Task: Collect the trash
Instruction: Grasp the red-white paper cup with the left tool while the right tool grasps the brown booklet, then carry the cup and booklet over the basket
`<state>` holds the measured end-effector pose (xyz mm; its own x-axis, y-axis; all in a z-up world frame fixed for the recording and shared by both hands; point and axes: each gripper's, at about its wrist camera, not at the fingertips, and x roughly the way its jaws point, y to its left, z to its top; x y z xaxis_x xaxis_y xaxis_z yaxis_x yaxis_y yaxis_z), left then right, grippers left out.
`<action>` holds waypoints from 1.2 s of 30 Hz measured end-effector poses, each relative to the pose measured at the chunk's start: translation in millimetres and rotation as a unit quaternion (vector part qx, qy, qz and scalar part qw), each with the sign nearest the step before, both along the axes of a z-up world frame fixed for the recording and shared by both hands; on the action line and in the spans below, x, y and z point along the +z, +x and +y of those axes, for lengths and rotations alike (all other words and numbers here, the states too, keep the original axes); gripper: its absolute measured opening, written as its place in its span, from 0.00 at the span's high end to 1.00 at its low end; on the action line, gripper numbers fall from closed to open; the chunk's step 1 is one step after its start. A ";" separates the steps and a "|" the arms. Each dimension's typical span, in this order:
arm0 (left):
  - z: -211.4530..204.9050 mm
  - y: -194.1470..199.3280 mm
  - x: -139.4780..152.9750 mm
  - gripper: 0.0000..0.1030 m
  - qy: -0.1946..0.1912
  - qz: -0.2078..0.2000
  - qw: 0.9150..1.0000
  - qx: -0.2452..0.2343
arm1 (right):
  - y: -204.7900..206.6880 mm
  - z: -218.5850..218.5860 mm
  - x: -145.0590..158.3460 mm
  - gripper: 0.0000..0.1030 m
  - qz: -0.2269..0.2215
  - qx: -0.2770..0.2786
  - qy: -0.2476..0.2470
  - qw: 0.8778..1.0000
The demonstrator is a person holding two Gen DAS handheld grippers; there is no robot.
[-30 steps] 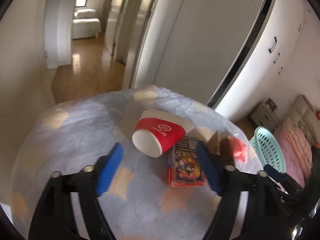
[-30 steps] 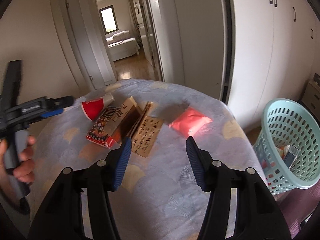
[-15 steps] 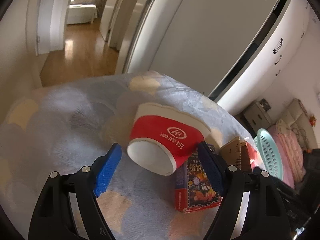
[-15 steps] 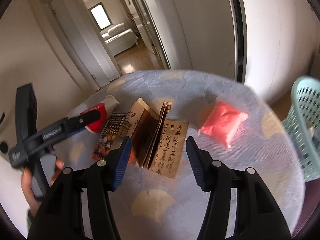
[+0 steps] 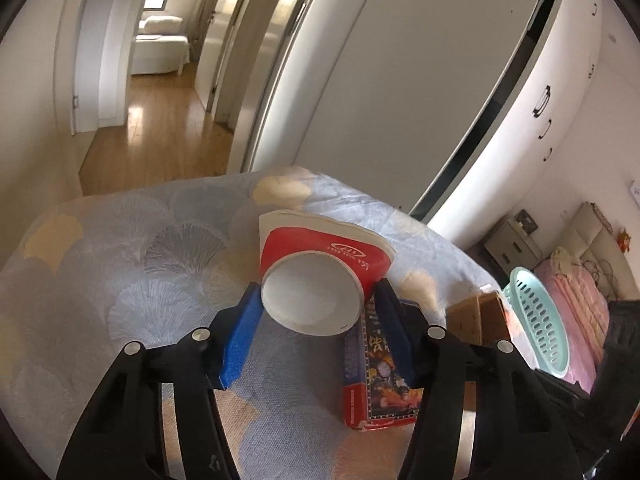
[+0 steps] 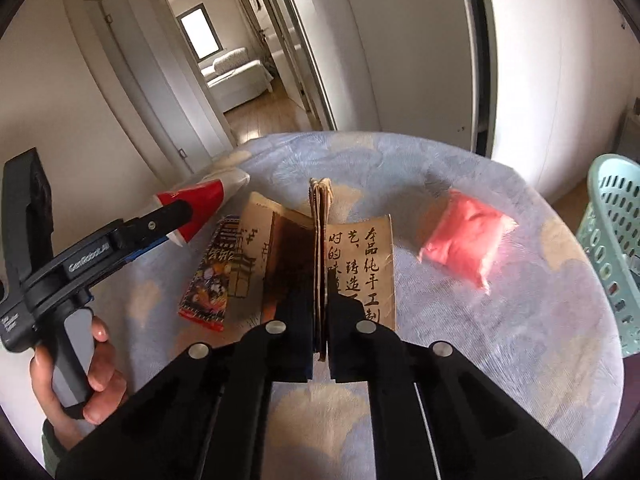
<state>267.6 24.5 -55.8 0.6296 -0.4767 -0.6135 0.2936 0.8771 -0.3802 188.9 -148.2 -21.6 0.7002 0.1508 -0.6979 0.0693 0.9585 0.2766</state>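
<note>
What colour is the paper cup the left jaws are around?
Red with a white rim and white base: the paper cup shows best in the left wrist view.

One paper cup (image 5: pixel 320 276), one printed box (image 5: pixel 376 364), one brown carton (image 6: pixel 352 256), one pink packet (image 6: pixel 466 244), one basket (image 6: pixel 612 248).

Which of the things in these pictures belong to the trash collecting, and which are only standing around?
Belong to the job:
- paper cup, between the left gripper pads
- brown paper package, pinched by the right gripper
- colourful box
- pink packet
- teal basket

Just around:
- table
- white cupboards
- bed in the far room
</note>
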 end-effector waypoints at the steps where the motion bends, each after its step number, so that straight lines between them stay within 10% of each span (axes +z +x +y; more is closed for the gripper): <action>1: 1.2 1.2 -0.1 0.46 -0.002 0.000 1.000 0.002 | -4.6 0.5 2.3 0.96 -0.005 0.000 -0.001 1.000; 19: -29.7 -51.6 65.2 0.46 0.020 -0.089 0.996 -0.008 | -114.2 -50.9 79.8 0.96 -0.090 -0.036 -0.011 0.995; 36: -202.4 -116.2 108.3 0.46 -0.026 -0.126 0.977 -0.167 | -175.4 -216.2 101.8 0.96 -0.103 -0.176 0.040 0.978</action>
